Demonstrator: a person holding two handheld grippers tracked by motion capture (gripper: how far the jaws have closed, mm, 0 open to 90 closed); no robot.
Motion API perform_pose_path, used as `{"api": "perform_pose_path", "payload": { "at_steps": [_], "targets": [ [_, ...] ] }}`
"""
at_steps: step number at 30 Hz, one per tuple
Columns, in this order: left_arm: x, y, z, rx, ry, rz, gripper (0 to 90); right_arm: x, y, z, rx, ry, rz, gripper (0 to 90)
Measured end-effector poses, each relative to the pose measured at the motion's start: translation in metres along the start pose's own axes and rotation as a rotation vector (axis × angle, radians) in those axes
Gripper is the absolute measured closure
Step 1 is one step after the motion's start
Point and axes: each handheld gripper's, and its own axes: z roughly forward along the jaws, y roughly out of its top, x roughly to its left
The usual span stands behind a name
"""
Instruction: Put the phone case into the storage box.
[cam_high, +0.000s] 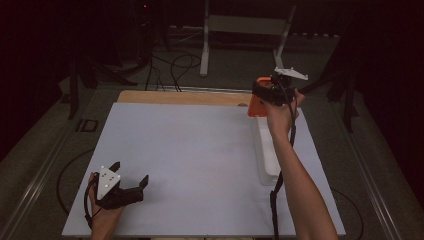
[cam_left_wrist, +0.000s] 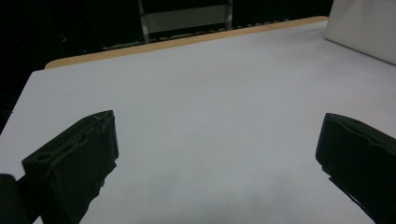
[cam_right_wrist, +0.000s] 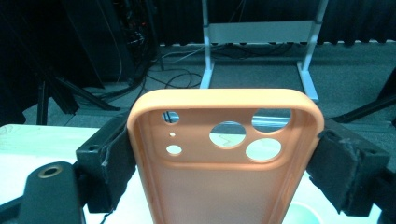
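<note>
An orange phone case (cam_right_wrist: 224, 154) with round camera cut-outs stands between the jaws of my right gripper (cam_right_wrist: 224, 172), which is shut on its two long sides. In the high view that right gripper (cam_high: 260, 100) holds the orange case (cam_high: 256, 106) raised above the far right of the table. Near the front left corner my left gripper (cam_high: 131, 174) rests low over the white tabletop (cam_high: 190, 150), its jaws wide apart. In the left gripper view the left gripper (cam_left_wrist: 217, 154) stands open with only bare white surface between its fingers.
A long white tray (cam_high: 267, 155) lies along the right side of the table, below my right forearm, and its side (cam_left_wrist: 362, 28) shows at top right in the left gripper view. A wooden strip (cam_high: 182, 97) edges the far side. Beyond it are metal stand legs and floor cables.
</note>
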Motion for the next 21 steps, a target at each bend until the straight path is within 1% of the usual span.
{"api": "perform_pose_path", "payload": {
  "at_steps": [21],
  "targets": [
    [0.0,0.0,0.0,-0.001,-0.001,-0.001,0.1,-0.012,-0.003,0.006,0.007,-0.038,0.014,16.2]
  ]
}}
